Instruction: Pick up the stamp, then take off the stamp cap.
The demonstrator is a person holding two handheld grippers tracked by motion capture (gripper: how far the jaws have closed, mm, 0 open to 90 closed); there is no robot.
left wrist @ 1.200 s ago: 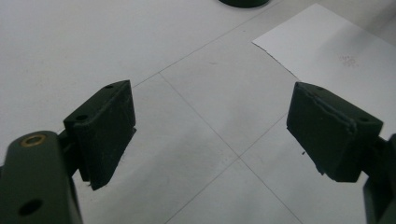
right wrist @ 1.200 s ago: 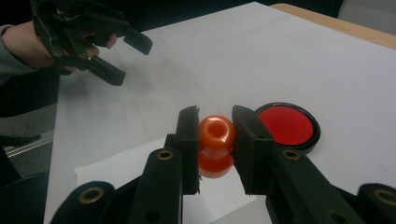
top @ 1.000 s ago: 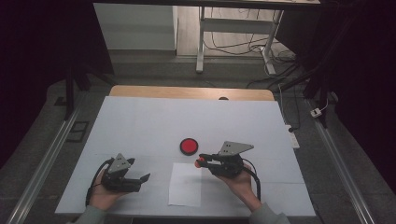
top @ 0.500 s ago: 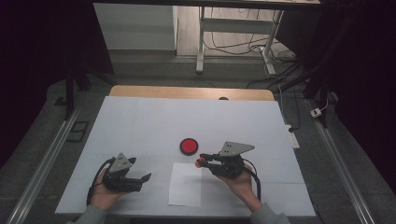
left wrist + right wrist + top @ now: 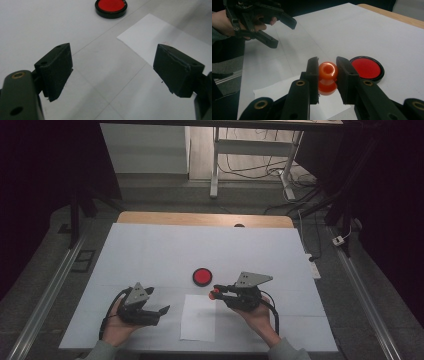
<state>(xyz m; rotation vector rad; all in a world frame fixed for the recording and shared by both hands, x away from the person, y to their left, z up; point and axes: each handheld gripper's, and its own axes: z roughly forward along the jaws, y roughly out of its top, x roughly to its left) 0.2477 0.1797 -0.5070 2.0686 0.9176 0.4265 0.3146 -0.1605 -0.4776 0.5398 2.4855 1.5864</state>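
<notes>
Right tongs (image 5: 216,294) are clamped on a small orange stamp (image 5: 327,78), its rounded knob squeezed between the two black jaws, one pad on each side, and its lower body showing just beneath them in the right gripper view. In the high view the stamp sits at the tip of those tongs, over the upper right corner of the white sheet of paper (image 5: 198,318) that lies flat on the desk (image 5: 150,250). Whether the stamp's base touches the paper is hard to tell from here. Just beyond the paper's top edge rests the round ink pad (image 5: 202,276), red centre in a black rim, close to the stamp but apart from it; the right gripper view puts it right beside the jaw on that side. Over on the other side, the left tongs (image 5: 162,313) are released, jaws spread wide with nothing between them, only bare desk showing in the gap in the left gripper view, with the paper's corner near one jaw and the ink pad farther ahead. The left tongs sit low near the desk, just left of the paper, pointing towards it, the hand wrapped around the body.
</notes>
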